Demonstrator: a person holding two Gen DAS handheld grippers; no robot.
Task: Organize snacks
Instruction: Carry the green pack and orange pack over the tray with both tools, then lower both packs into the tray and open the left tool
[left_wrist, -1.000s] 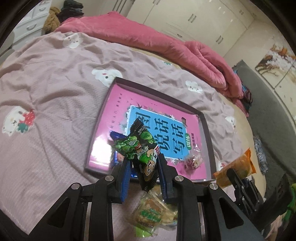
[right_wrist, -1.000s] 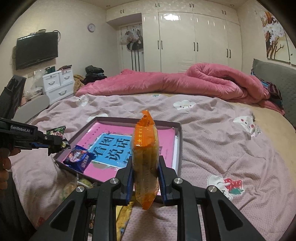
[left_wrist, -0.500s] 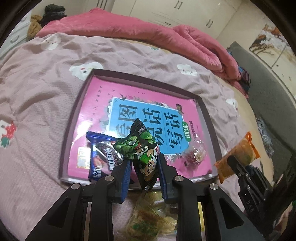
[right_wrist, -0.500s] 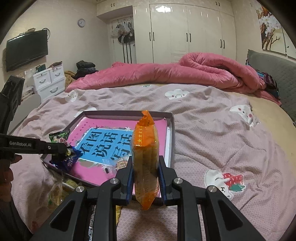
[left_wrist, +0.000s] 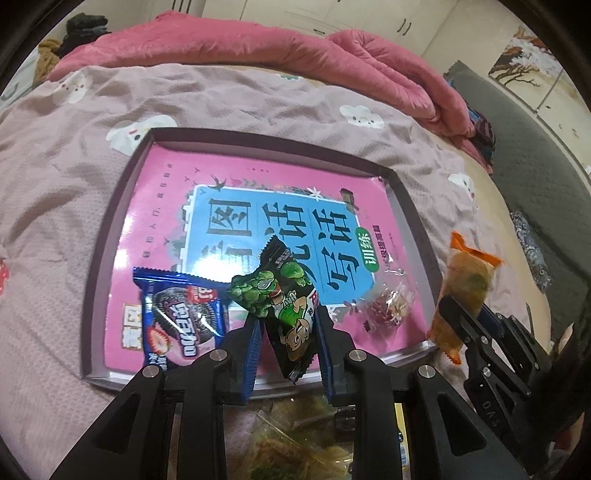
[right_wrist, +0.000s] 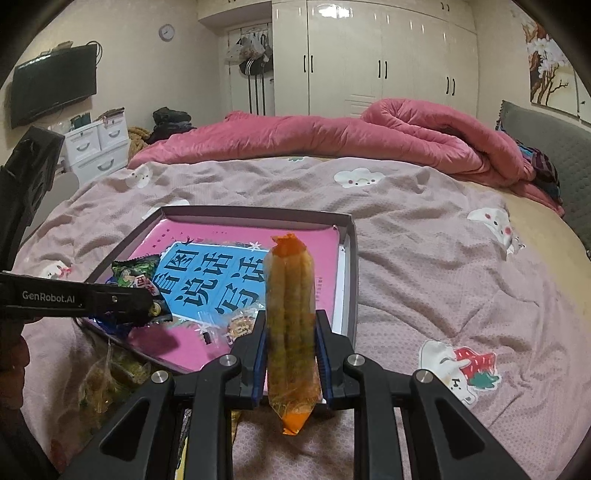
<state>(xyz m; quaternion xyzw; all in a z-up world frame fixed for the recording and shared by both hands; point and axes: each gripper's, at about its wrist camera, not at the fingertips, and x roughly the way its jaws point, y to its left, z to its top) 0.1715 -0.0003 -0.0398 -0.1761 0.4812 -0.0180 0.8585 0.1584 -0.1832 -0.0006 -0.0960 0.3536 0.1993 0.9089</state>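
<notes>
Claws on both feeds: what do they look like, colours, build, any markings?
Both match: matte black frames with triangular cut-outs and silver pivot bolts, each finger lined with a ribbed blue pad. The left claw shows white "GenRobot.AI" lettering on its side in the right wrist view; the right claw shows embossed "DAS" in the left wrist view. No cables visible.

left gripper (left_wrist: 286, 334) pinching green pea snack pack (left_wrist: 280, 295) over near edge of tray (left_wrist: 110, 221); blue oreo pack (left_wrist: 177, 317) lying in tray just left of it; clear candy bag (left_wrist: 391, 306) to right; right gripper (left_wrist: 469, 325) clamping orange pack (left_wrist: 461, 291) past tray's right rim
</notes>
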